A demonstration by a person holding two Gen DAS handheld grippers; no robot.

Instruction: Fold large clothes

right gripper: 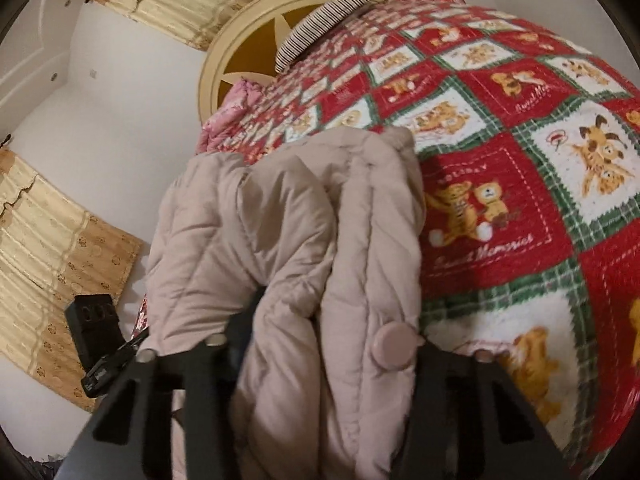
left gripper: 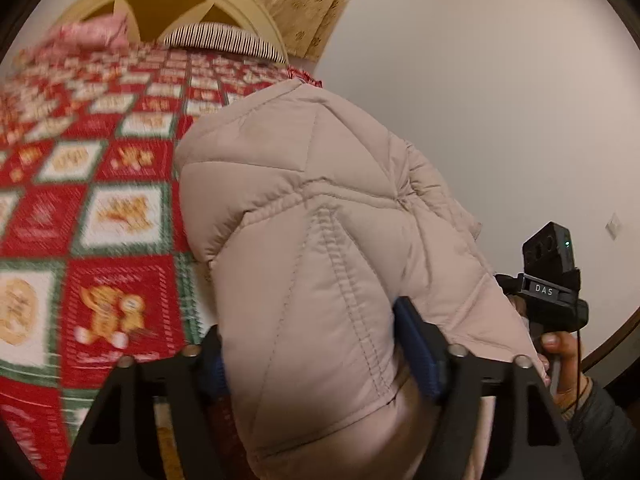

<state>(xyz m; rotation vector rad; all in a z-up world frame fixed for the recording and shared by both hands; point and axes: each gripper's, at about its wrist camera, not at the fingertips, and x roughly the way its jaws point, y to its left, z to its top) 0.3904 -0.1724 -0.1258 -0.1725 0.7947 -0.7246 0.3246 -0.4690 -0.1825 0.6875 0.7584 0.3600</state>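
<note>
Warm, dim indoor light is illuminating both views. Motion blur is smearing the patterned bedspread (left gripper: 100, 184), most heavily in the left wrist view. Fisheye distortion is bending edges; dark vignetting is ringing each frame.

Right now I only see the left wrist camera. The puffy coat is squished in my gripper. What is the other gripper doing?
Observer: The right gripper is clamped on a bunched part of the beige coat too.
Operator: Does the coat have buttons? I see none.
Observer: Yes, one round pink button sits close to the right gripper, on the coat's edge.
Operator: Is there writing on the blanket?
Observer: On the quilt, a red square with two teddy bears reads "Sweet Memories".
Operator: Can you see my gripper from there?
Observer: Only the black camera block of the left gripper, at the coat's left side.
</note>
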